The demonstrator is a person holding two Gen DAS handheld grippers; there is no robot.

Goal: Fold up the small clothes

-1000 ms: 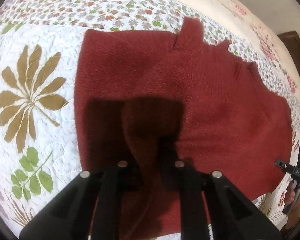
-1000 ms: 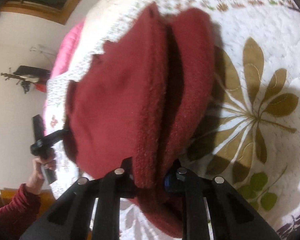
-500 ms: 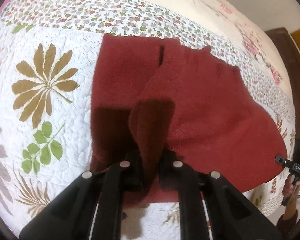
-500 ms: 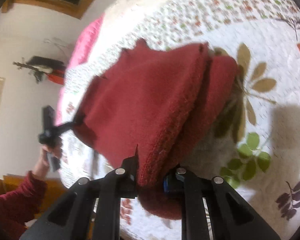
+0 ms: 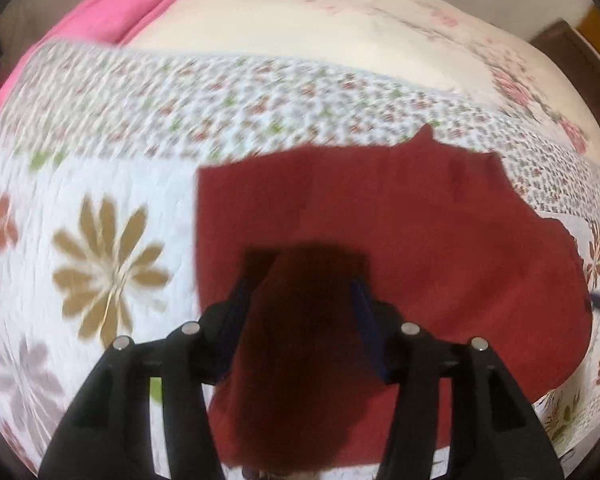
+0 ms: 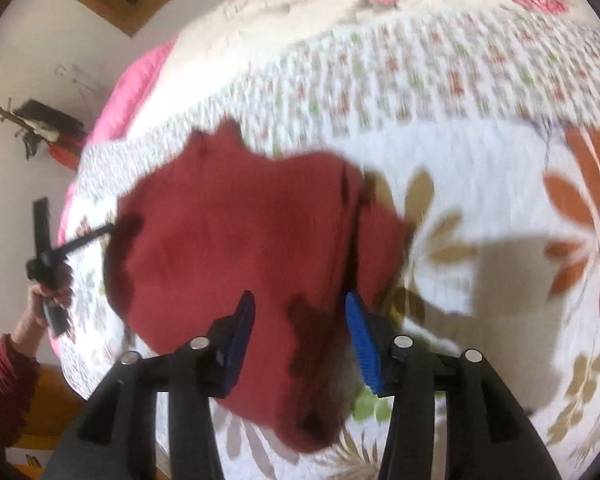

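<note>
A dark red knit sweater [image 5: 420, 240] lies folded on the flower-patterned quilt [image 5: 100, 200]. My left gripper [image 5: 300, 280] hovers open over its near edge, and the cloth under the wide-apart fingers is in shadow. In the right wrist view the same sweater [image 6: 240, 220] lies flat with a fold line along its right side. My right gripper [image 6: 300, 312] stands open above its near end, blue pads [image 6: 360, 332] spread and gripping nothing. A hand [image 6: 40, 300] holds the left gripper at the sweater's far left edge. Both views are motion-blurred.
A pink blanket [image 5: 120, 12] and a cream rose-print sheet [image 5: 340, 40] cover the far part of the bed. A wood-framed window [image 6: 100, 0] and a dark wall ornament [image 6: 48, 128] are on the wall. The wooden bed edge [image 6: 40, 400] and a red sleeve [image 6: 4, 380] show at lower left.
Both grippers were shut on the lifted sweater fold; now both have opened and drawn back. The sweater has dropped flat onto the quilt.
</note>
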